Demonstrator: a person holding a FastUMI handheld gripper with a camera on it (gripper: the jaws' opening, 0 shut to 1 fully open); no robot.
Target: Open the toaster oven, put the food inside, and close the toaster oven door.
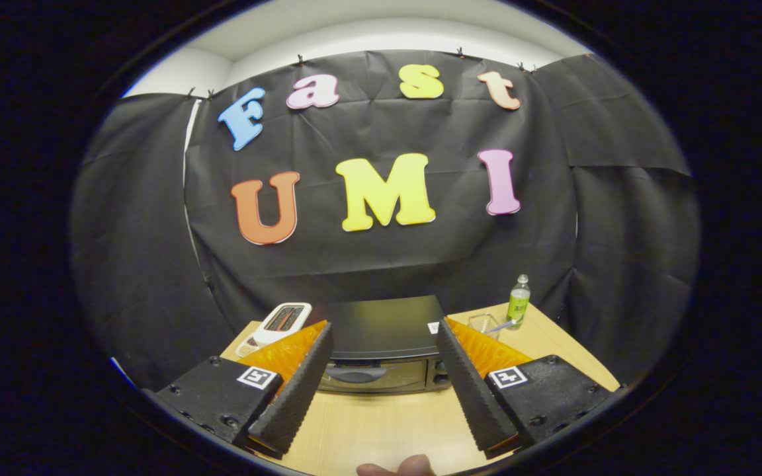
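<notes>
A black toaster oven (384,344) stands on the wooden table (381,430), straight ahead between my two fingers and beyond their tips. Its door is closed, with the handle (356,374) across the top of the door. My gripper (385,330) hangs above the table in front of the oven, open, nothing between its fingers (295,390). The oven's control knobs (439,372) show just inside the right finger. I see no food item clearly.
A white pop-up toaster (282,322) sits to the left of the oven, behind the left finger. To the oven's right stand a clear glass (483,324) and a green bottle (518,301). A fingertip (397,467) pokes in at the table's near edge.
</notes>
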